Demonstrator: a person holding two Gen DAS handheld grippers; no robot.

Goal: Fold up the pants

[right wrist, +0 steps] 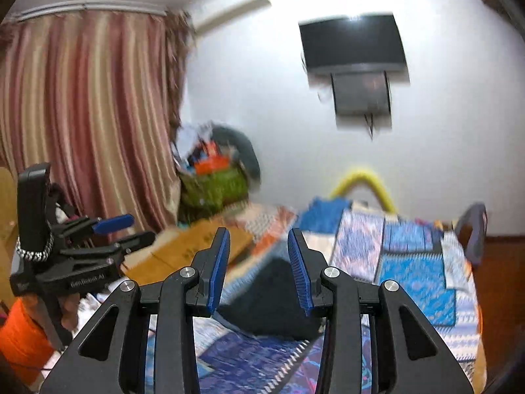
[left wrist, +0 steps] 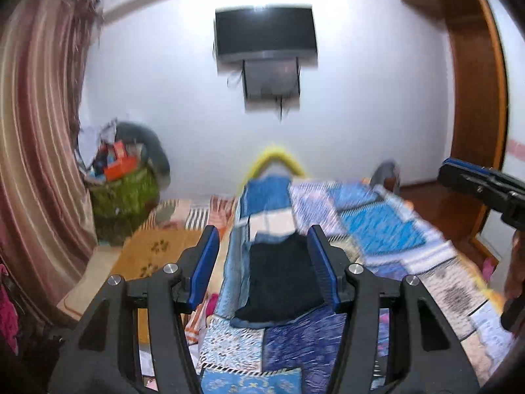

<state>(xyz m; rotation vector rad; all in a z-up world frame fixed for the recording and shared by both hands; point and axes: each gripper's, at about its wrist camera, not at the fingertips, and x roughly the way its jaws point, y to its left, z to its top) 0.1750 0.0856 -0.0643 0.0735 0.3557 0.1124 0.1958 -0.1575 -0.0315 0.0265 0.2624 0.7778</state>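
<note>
Dark folded pants (left wrist: 282, 279) lie as a compact bundle on the blue patchwork bedspread (left wrist: 377, 229), near its left edge. My left gripper (left wrist: 262, 233) hovers above and short of them, its blue pads apart with nothing pressed between them. In the right wrist view the pants (right wrist: 269, 302) lie on the bedspread (right wrist: 413, 279) beyond my right gripper (right wrist: 259, 234), which is also open and empty. The left gripper (right wrist: 131, 229) shows at that view's left, held by a hand. The right gripper (left wrist: 459, 177) pokes in at the left wrist view's right edge. Both views are motion-blurred.
A green basket (left wrist: 124, 193) piled with clutter stands by the striped curtain (left wrist: 36, 131). Mats (left wrist: 157, 252) cover the floor left of the bed. A TV (left wrist: 265, 32) hangs on the far wall. Wooden furniture (left wrist: 475, 98) rises at the right; a yellow hoop (left wrist: 272, 157) is at the bed's far end.
</note>
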